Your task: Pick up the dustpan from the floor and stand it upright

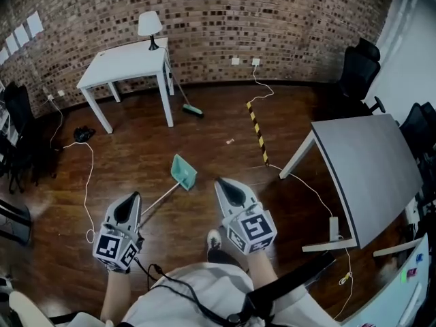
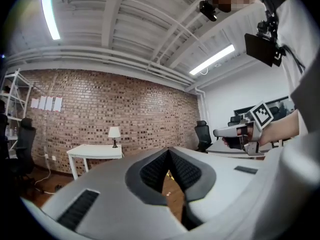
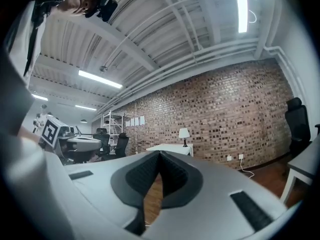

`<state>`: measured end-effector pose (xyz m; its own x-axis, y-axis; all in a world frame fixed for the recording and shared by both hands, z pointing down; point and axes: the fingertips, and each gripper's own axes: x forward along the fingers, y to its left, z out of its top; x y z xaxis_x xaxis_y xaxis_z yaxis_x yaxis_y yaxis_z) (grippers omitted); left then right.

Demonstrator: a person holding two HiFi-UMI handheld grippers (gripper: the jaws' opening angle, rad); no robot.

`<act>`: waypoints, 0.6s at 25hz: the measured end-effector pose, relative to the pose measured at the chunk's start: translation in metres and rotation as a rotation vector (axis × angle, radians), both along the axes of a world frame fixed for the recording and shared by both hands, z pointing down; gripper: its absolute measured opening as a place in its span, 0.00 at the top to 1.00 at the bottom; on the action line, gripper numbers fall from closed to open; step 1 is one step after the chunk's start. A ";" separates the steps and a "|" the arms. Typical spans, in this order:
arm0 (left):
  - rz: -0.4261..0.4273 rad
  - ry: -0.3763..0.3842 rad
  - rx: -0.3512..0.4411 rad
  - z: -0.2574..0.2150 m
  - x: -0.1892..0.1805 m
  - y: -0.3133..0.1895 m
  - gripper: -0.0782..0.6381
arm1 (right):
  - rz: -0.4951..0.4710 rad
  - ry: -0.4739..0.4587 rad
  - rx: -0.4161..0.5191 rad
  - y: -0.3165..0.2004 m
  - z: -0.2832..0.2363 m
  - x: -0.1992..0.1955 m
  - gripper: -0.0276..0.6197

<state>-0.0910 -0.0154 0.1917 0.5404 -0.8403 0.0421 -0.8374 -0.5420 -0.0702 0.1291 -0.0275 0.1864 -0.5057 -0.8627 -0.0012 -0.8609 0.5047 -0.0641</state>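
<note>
1. Low in the head view, the left gripper (image 1: 133,200) and the right gripper (image 1: 223,185) are held side by side and level, both aimed toward the brick wall (image 1: 272,19).
2. Seen through its own camera, the left gripper (image 2: 169,154) has its jaws closed tip to tip. Nothing is between them, and only a sliver of floor shows through the gap behind the tips.
3. The right gripper (image 3: 160,156) is likewise closed and empty, its ribbed pads meeting at the front.
4. The dustpan (image 1: 184,171) lies flat on the wooden floor (image 1: 157,148), just ahead of the two grippers and between them, touched by neither.
5. Its long axis runs diagonally. The teal pan end points away from the person and toward the right, while the thin pale handle (image 1: 160,197) slants back to the left and ends near the left gripper's tip.
6. Farther out, a broom (image 1: 193,110) with a teal head rests by a leg of the white table (image 1: 122,67), which carries a lamp (image 1: 150,24).
7. A yellow-and-black strip (image 1: 257,128) lies on the floor to the right of the broom. A grey desk (image 1: 371,162) stands at the right, and a white cable (image 1: 88,176) trails along the left.
</note>
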 end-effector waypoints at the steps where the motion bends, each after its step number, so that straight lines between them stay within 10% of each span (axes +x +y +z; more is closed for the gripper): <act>1: -0.011 0.009 0.002 -0.005 0.006 -0.019 0.87 | -0.007 0.002 0.001 -0.019 -0.004 0.008 0.98; 15: -0.109 -0.033 0.013 -0.012 0.027 -0.158 0.87 | -0.067 0.010 -0.012 -0.174 -0.012 0.034 0.98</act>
